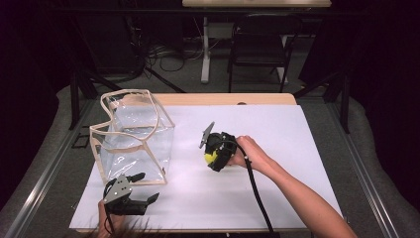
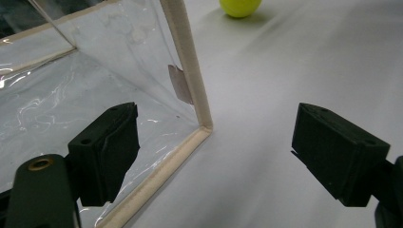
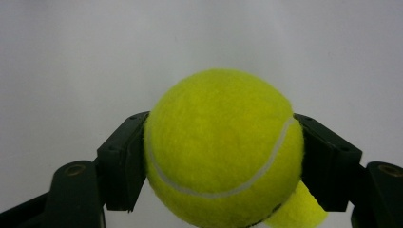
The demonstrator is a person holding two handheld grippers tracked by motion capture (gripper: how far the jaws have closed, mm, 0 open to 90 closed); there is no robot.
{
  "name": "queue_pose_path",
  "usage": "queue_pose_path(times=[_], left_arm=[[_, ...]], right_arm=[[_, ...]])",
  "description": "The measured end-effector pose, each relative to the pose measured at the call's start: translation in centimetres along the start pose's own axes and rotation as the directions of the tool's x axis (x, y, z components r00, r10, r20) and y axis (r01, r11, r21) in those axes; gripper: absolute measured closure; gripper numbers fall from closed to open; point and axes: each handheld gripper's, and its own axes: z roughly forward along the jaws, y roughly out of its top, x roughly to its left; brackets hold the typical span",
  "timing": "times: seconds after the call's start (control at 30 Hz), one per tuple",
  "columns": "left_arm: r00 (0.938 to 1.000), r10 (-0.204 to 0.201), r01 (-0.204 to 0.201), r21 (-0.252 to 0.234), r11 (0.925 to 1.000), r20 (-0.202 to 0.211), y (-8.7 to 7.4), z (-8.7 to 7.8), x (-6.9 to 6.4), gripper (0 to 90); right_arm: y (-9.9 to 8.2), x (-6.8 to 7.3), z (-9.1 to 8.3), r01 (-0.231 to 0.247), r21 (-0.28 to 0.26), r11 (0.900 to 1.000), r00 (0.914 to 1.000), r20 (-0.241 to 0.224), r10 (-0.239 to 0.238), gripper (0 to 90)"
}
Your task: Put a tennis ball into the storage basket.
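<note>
Right gripper [image 3: 223,156] clamped on tennis ball [image 3: 223,147]; left gripper [image 2: 216,152] wide beside clear bag [image 2: 95,71].

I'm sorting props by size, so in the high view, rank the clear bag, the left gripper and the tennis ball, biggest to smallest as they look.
1. Clear bag
2. Left gripper, nearer the camera, but clearly smaller
3. Tennis ball, partly hidden inside the right gripper

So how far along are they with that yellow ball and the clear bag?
Done: the right gripper has its jaws closed on the tennis ball, down at the white table cover. In hand: the left gripper waits open by the clear bag's near corner. Left, probably: getting the ball into the bag, which looks empty.
</note>
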Motion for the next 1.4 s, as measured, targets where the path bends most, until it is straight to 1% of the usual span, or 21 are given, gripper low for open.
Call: queue_pose_path(times=[0.27, 0.3, 0.37, 0.47, 0.73, 1.1, 1.23, 1.27, 1.33, 1.4], left_arm=[[1.0, 0.001, -0.001, -0.001, 1.0, -0.001, 0.0, 0.0, 0.0, 15.8], [1.0, 0.002, -0.002, 0.001, 1.0, -0.001, 0.0, 0.0, 0.0, 15.8], [1.0, 0.002, -0.002, 0.0, 1.0, 0.0, 0.0, 0.0, 0.0, 15.8], [1.0, 0.002, -0.002, -0.001, 1.0, -0.001, 0.0, 0.0, 0.0, 15.8], [1.0, 0.002, -0.002, -0.002, 1.0, 0.0, 0.0, 0.0, 0.0, 15.8], [1.0, 0.002, -0.002, -0.001, 1.0, 0.001, 0.0, 0.0, 0.0, 15.8], [1.0, 0.001, -0.001, -0.005, 1.0, 0.002, 0.0, 0.0, 0.0, 15.8], [1.0, 0.002, -0.002, -0.005, 1.0, -0.001, 0.0, 0.0, 0.0, 15.8], [1.0, 0.001, -0.001, -0.006, 1.0, 0.0, 0.0, 0.0, 0.0, 15.8], [1.0, 0.002, -0.002, -0.006, 1.0, 0.0, 0.0, 0.0, 0.0, 15.8]], right_arm=[[0.5, -0.4, -0.2, -0.006, -0.007, 1.0, 1.0, 0.002, 0.006, 26.3], [0.7, -0.5, -0.3, 0.005, -0.004, 1.0, 1.0, 0.007, -0.005, 26.3], [0.7, -0.5, -0.4, 0.002, 0.001, 1.0, 1.0, 0.009, -0.002, 26.3], [1.1, -0.7, -0.4, 0.01, -0.009, 0.9999, 0.9999, 0.008, -0.009, 26.3], [1.6, -0.9, -0.4, 0.012, -0.007, 0.9999, 0.9999, 0.009, -0.012, 26.4], [2.7, -1.4, -0.5, 0.031, 0.004, 0.9995, 0.9994, 0.014, -0.031, 26.4], [2.9, -1.4, -0.6, 0.03, 0.002, 0.9996, 0.9995, 0.014, -0.03, 26.4], [3.1, -1.5, -0.6, 0.036, -0.002, 0.9994, 0.9993, 0.015, -0.036, 26.4], [3.3, -1.6, -0.7, 0.036, 0.006, 0.9993, 0.9992, 0.017, -0.036, 26.4], [3.4, -1.6, -0.7, 0.041, -0.001, 0.9992, 0.999, 0.017, -0.041, 26.4]])
